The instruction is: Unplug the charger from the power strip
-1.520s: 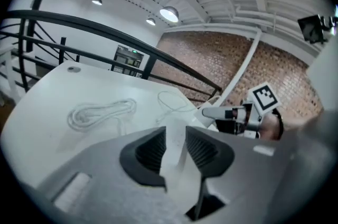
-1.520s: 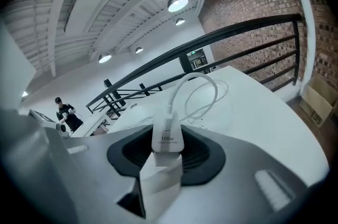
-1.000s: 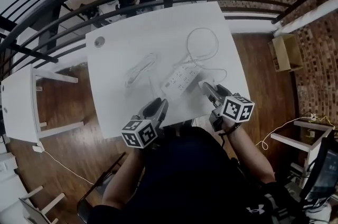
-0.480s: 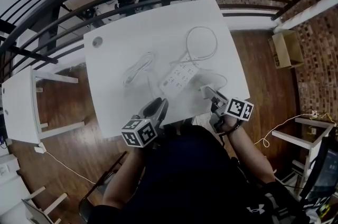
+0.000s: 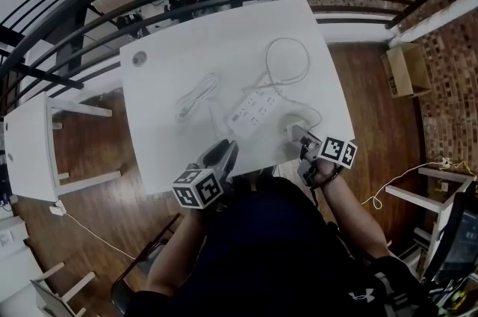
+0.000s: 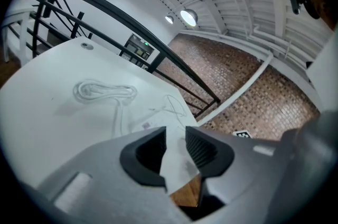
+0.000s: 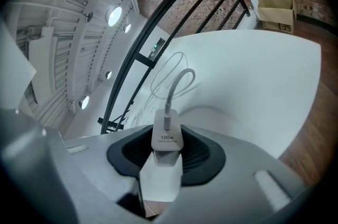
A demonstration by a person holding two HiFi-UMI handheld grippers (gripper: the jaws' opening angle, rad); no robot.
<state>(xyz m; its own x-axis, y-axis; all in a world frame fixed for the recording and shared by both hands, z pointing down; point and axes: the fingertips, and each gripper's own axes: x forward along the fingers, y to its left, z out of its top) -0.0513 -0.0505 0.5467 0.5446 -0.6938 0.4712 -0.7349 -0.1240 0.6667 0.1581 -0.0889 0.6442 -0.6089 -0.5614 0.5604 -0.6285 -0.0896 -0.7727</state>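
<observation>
right gripper (image 7: 167,158) pinches the charger (image 7: 167,138), left gripper (image 6: 175,148) spread empty; its cable (image 7: 177,84) could snag and drag the power strip (image 5: 254,111).

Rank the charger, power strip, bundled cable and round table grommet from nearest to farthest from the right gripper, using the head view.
1. charger: held in the right gripper.
2. power strip: just left of it.
3. bundled cable: farther left, mid-table.
4. round grommet: far left corner.
</observation>
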